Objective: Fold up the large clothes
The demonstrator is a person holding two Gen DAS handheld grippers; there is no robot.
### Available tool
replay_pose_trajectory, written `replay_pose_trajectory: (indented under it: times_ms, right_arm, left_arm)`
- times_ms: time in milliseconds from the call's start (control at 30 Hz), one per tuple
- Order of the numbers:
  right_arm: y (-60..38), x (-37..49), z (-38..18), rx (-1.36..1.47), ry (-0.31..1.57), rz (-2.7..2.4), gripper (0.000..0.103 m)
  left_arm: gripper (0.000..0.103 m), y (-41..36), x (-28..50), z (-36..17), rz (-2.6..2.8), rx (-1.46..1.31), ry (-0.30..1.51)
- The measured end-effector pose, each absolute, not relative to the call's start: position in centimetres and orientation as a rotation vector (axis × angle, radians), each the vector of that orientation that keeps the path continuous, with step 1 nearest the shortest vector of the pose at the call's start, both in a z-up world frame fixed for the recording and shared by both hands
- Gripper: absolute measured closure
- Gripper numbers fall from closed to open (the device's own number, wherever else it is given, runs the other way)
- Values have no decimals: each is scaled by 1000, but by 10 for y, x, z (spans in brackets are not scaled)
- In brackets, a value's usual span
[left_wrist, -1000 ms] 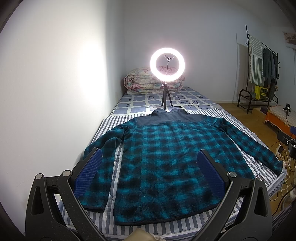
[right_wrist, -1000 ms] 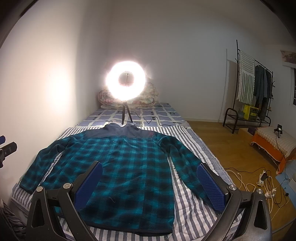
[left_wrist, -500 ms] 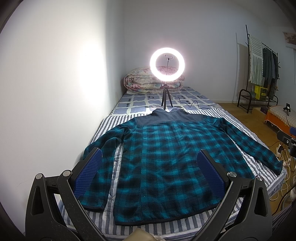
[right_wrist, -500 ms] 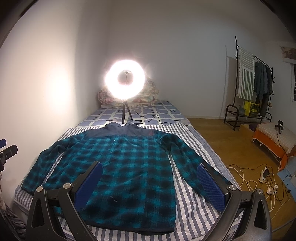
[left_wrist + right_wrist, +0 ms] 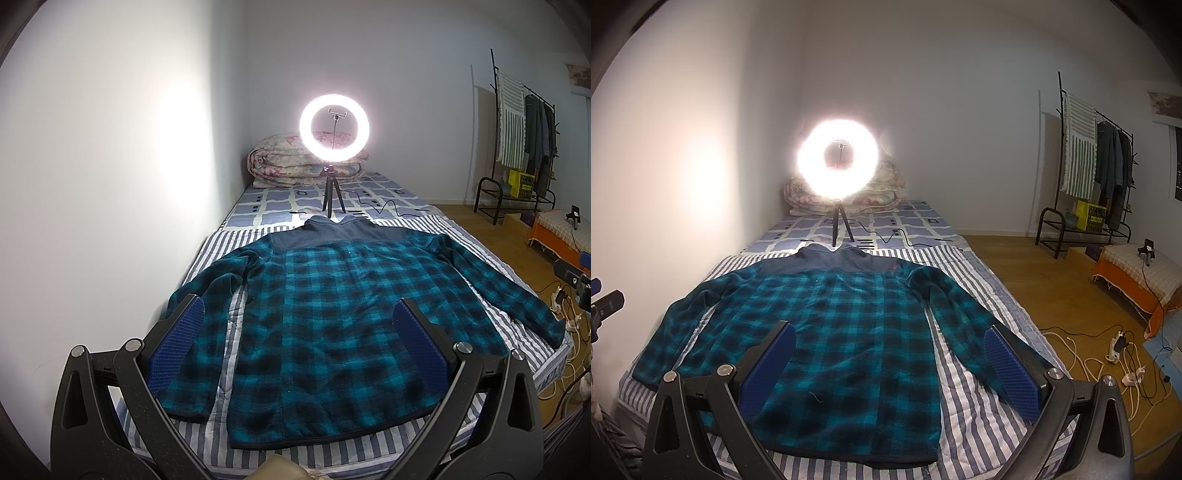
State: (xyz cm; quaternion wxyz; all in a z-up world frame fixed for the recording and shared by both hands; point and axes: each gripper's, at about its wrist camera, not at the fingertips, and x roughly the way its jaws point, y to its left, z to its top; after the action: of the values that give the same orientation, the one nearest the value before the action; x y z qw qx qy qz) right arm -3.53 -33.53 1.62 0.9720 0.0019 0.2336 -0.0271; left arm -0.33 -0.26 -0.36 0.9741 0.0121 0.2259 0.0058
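A teal and black plaid fleece jacket (image 5: 332,314) (image 5: 842,328) with a dark blue yoke lies flat on the striped bed cover, back up, collar at the far end, both sleeves spread out. My left gripper (image 5: 299,347) hovers open above the jacket's near hem, left of its middle. My right gripper (image 5: 890,365) hangs open over the hem's right part, its right finger above the right sleeve. Neither holds anything. The left gripper's body (image 5: 605,306) shows at the right wrist view's left edge.
A lit ring light on a small tripod (image 5: 334,133) (image 5: 837,164) stands on the bed (image 5: 491,258) behind the collar, its cable trailing right. A rolled quilt (image 5: 288,162) lies at the head. White wall on the left. Cables and a power strip (image 5: 1119,343) on the wooden floor, clothes rack (image 5: 1100,170) beyond.
The right gripper has shifted slightly, with the ring light and jacket sliding a little in its view. The left gripper's view is unchanged. Both stay open.
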Motion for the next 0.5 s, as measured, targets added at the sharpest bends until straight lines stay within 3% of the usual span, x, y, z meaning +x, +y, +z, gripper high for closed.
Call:
replay_pose_trajectory:
  times_ms: [500]
  right_arm:
    - [-330,-29,20,20,475,-21,0]
  left_arm:
    - [0,10,2,-17,27,19,498]
